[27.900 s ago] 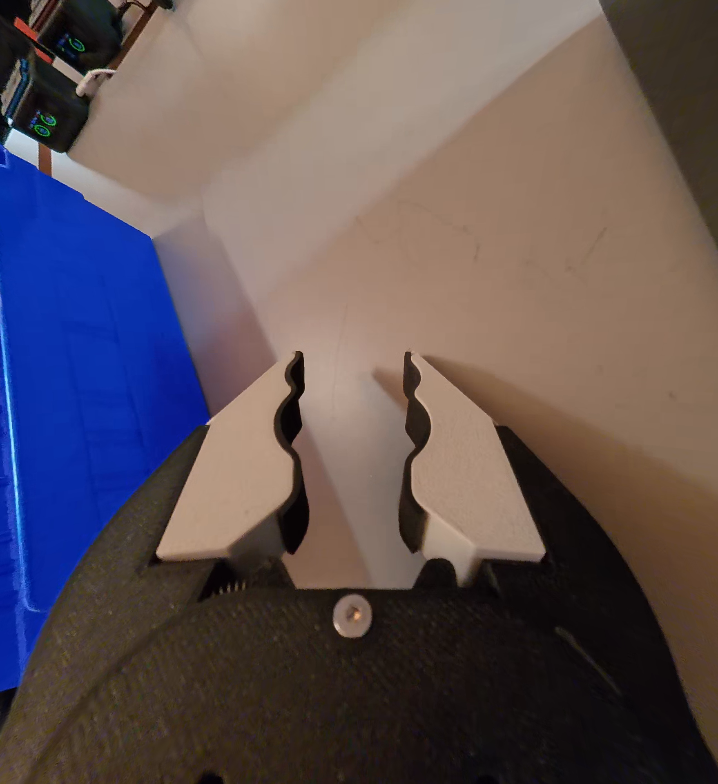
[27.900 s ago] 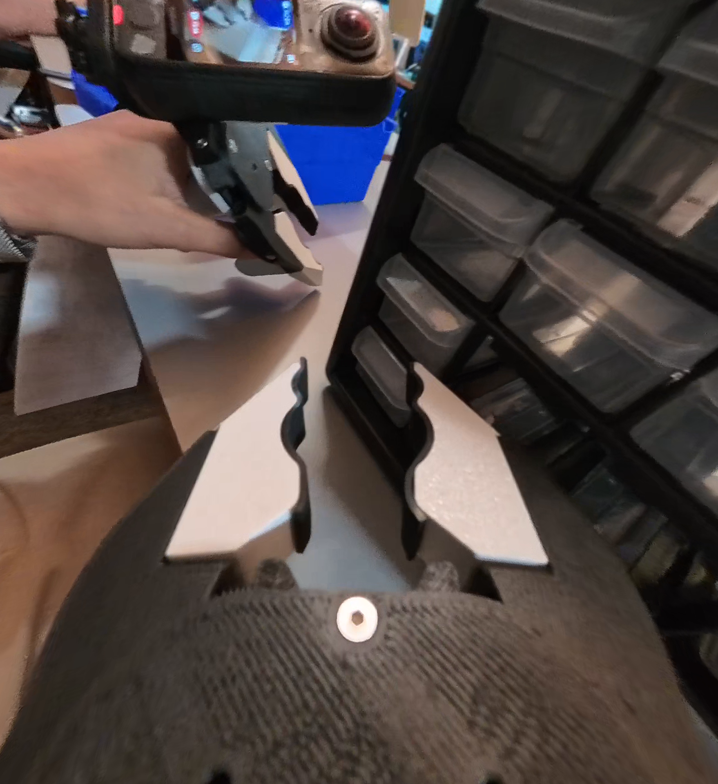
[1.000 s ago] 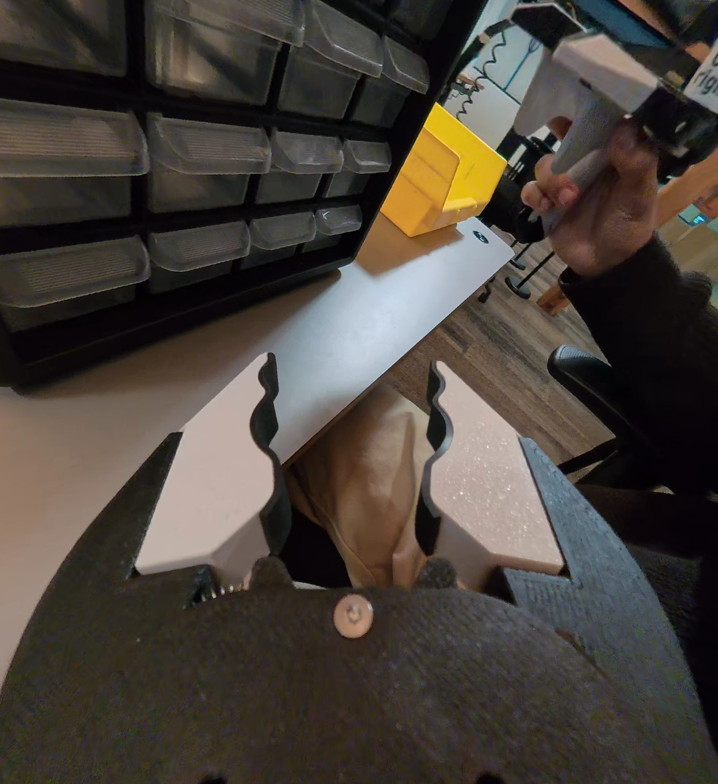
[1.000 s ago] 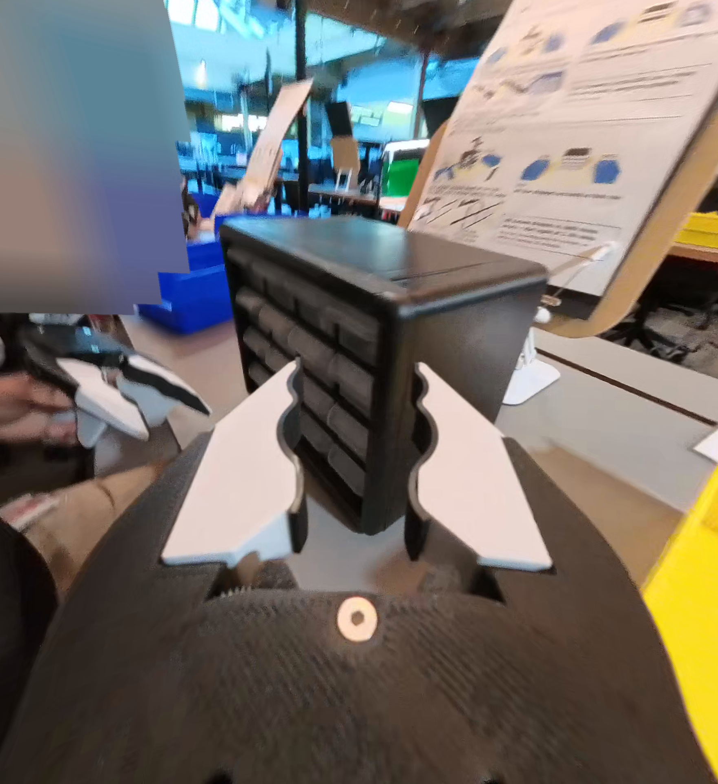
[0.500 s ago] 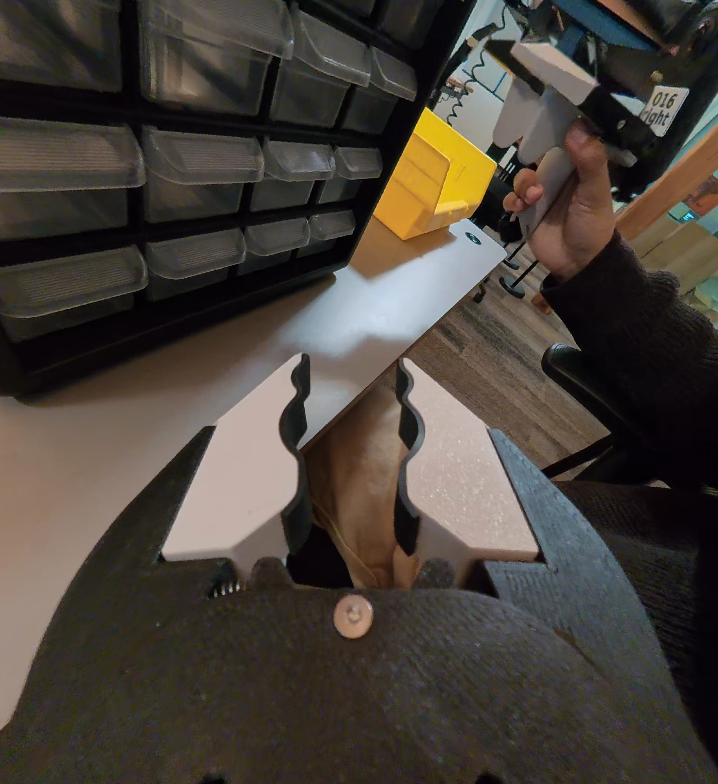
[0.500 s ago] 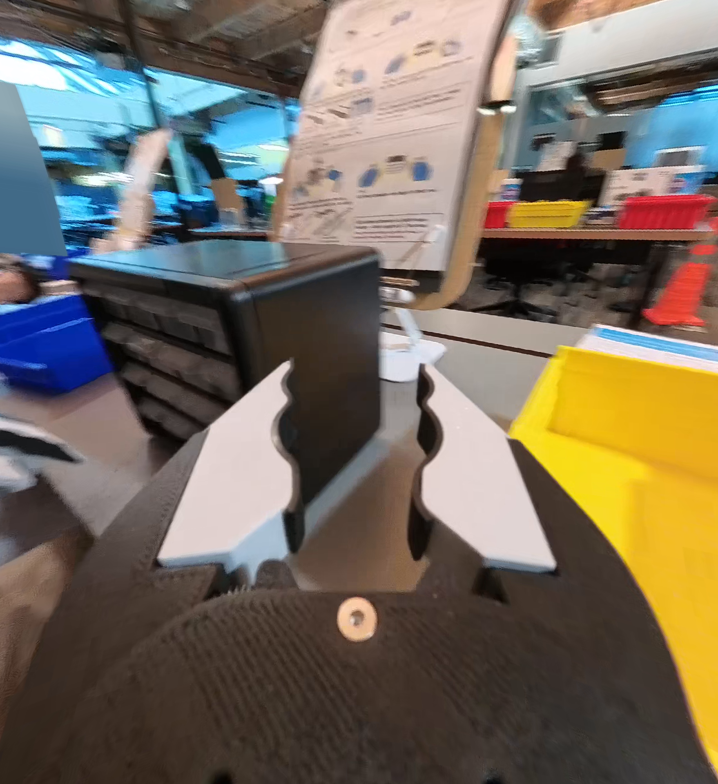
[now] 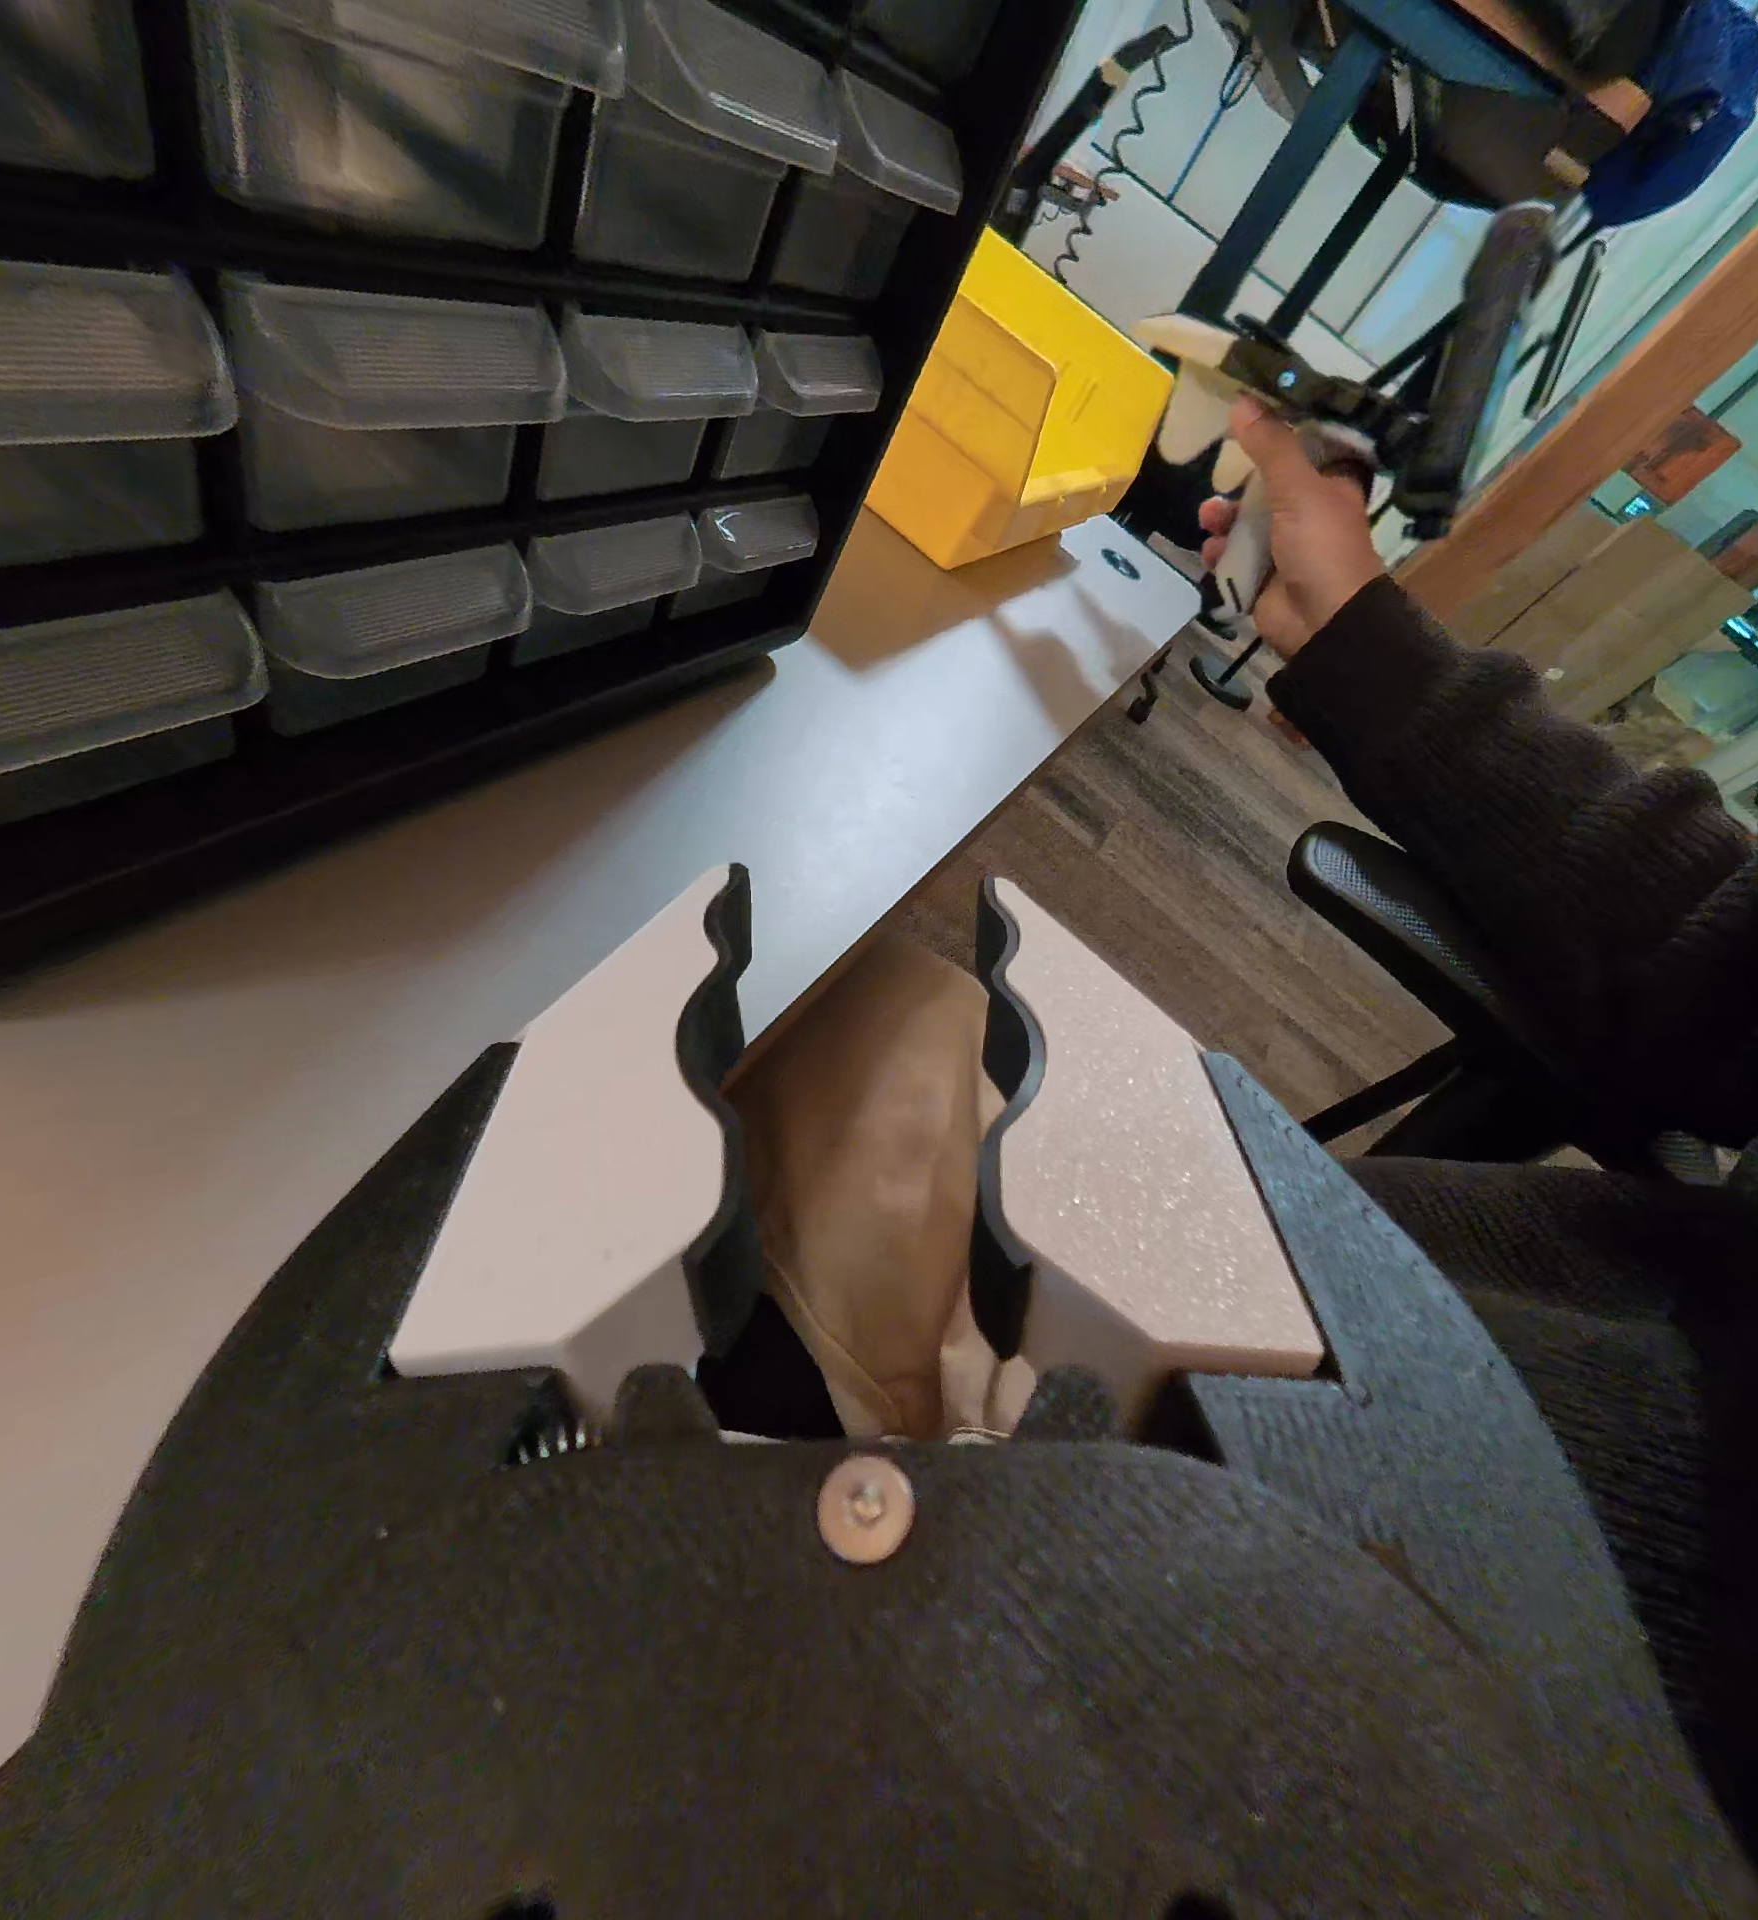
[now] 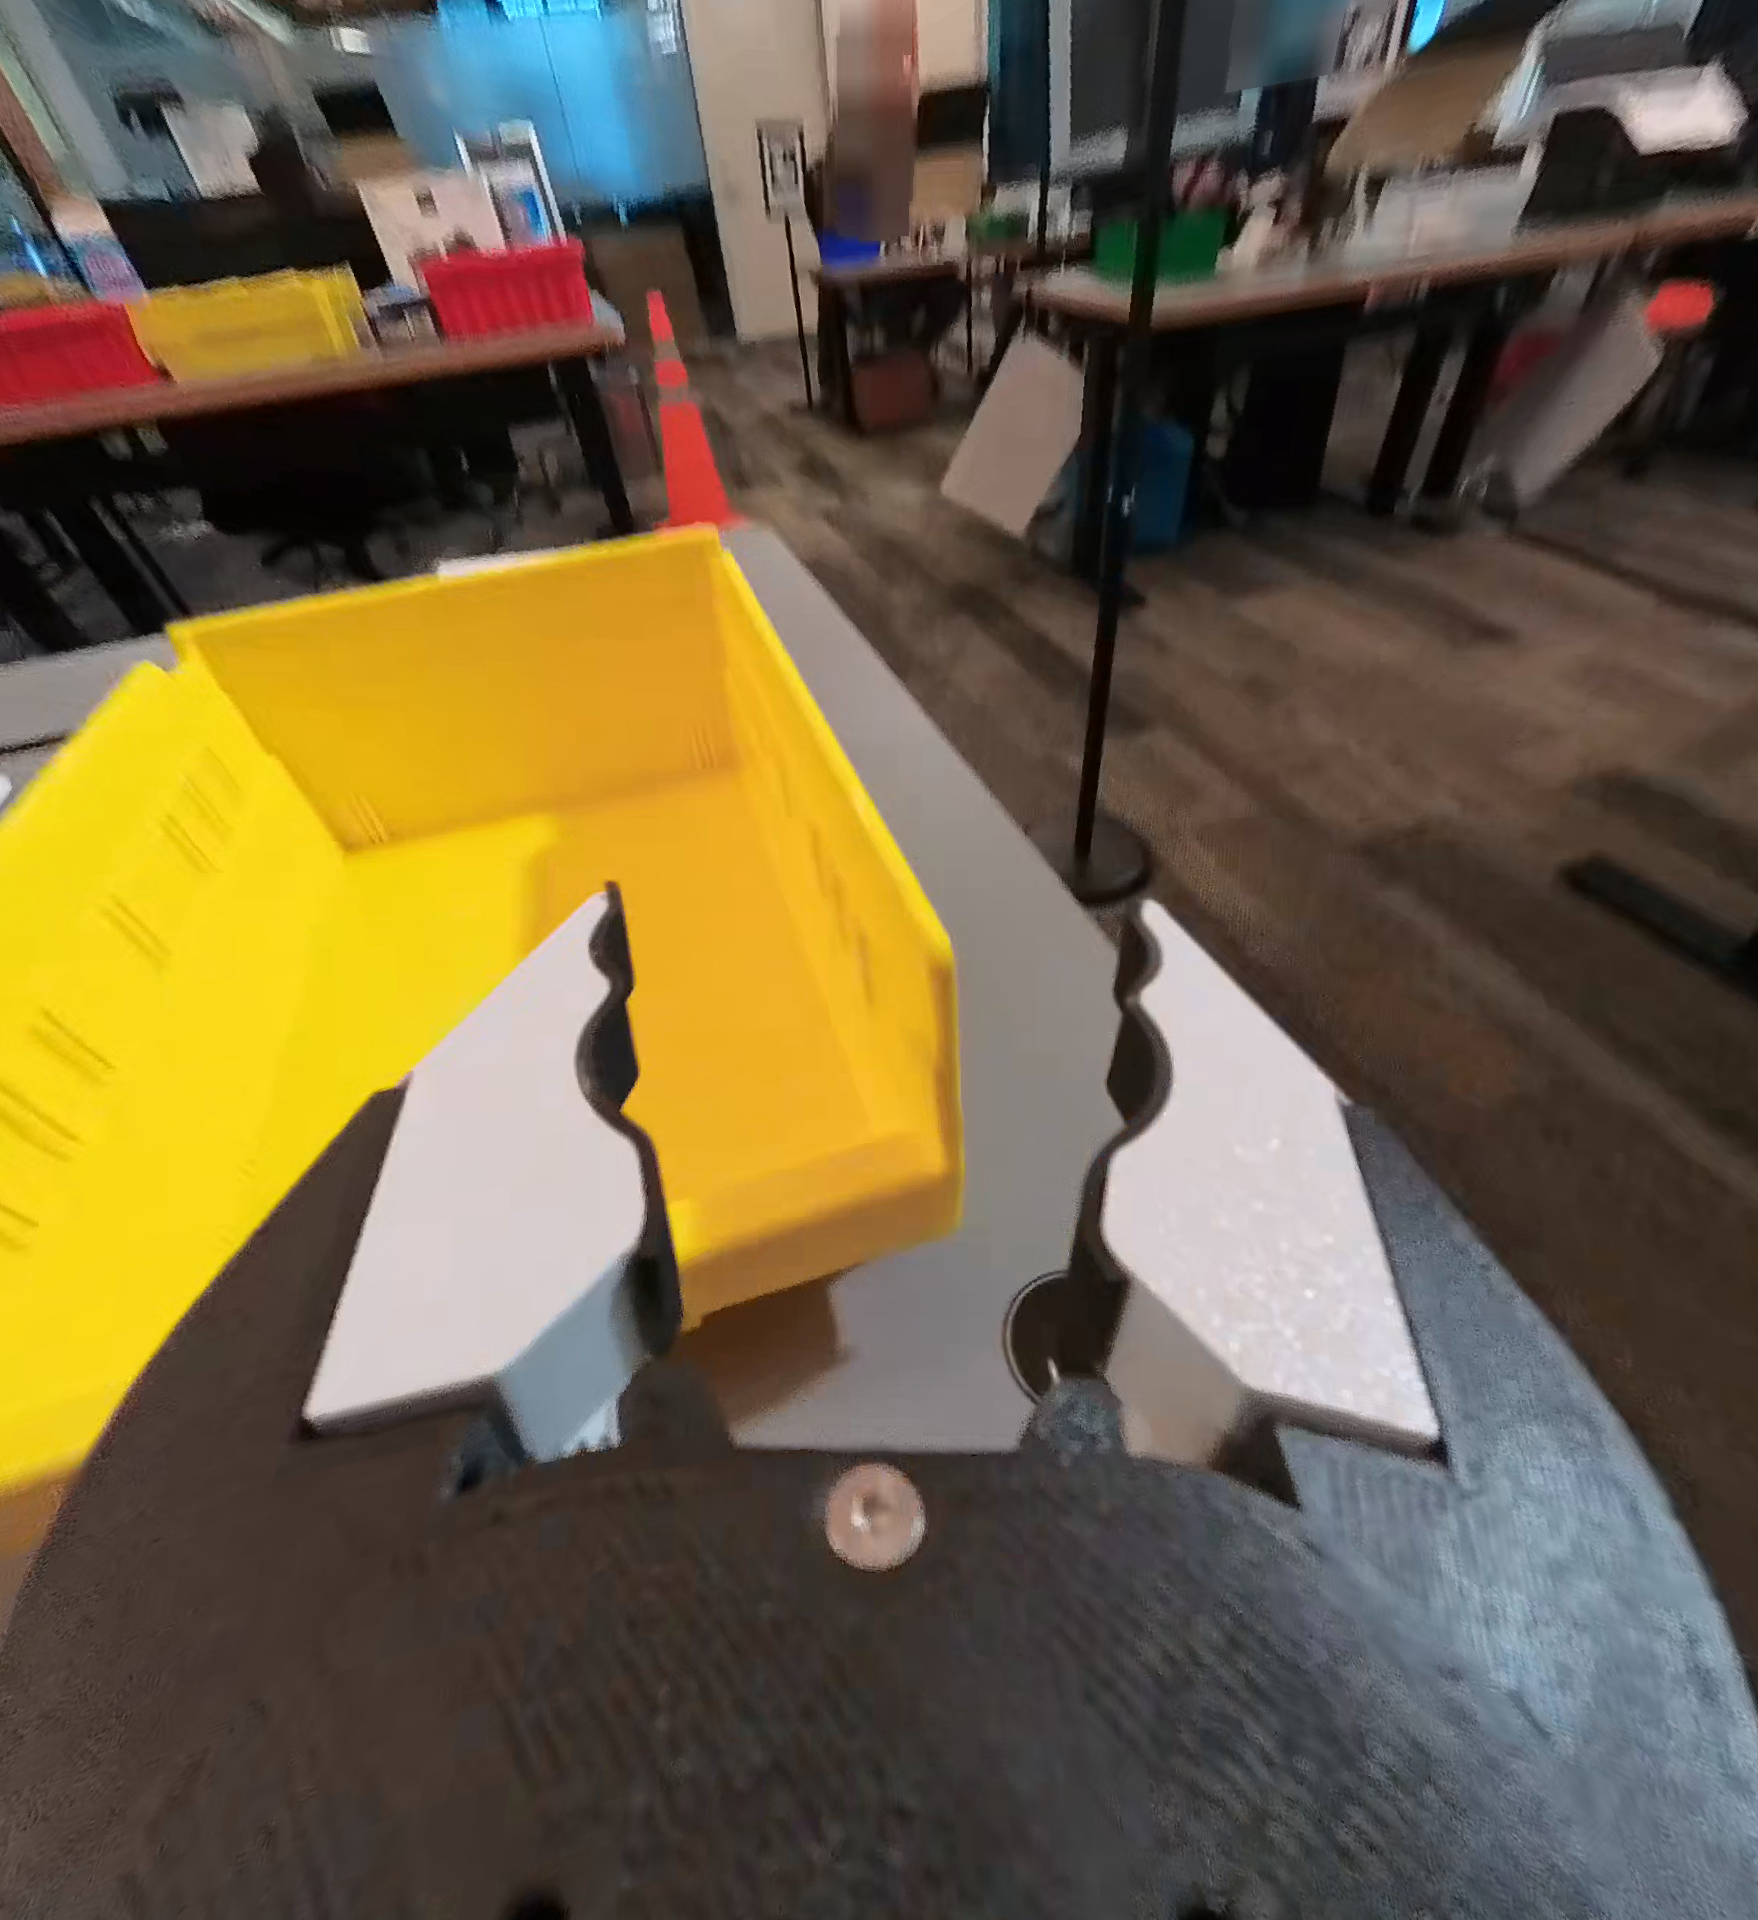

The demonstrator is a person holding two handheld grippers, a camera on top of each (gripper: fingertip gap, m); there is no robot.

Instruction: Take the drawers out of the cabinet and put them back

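Both your grippers are empty — the left gripper [image 7: 859, 904] spread a little at the table [image 7: 231, 1091] edge, the right gripper [image 8: 870, 914] spread wide over the yellow bin [image 8: 501, 717]. The cabinet [image 7: 854, 436] stands beside the left one, all visible drawers [image 7: 387, 613] seated. The right one looks away from it — swinging back blind, you could knock the bin.

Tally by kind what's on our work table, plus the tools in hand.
Black drawer cabinet: 1
Yellow bin: 1
Grippers, jaws open and empty: 2 (left gripper, right gripper)
Total: 4
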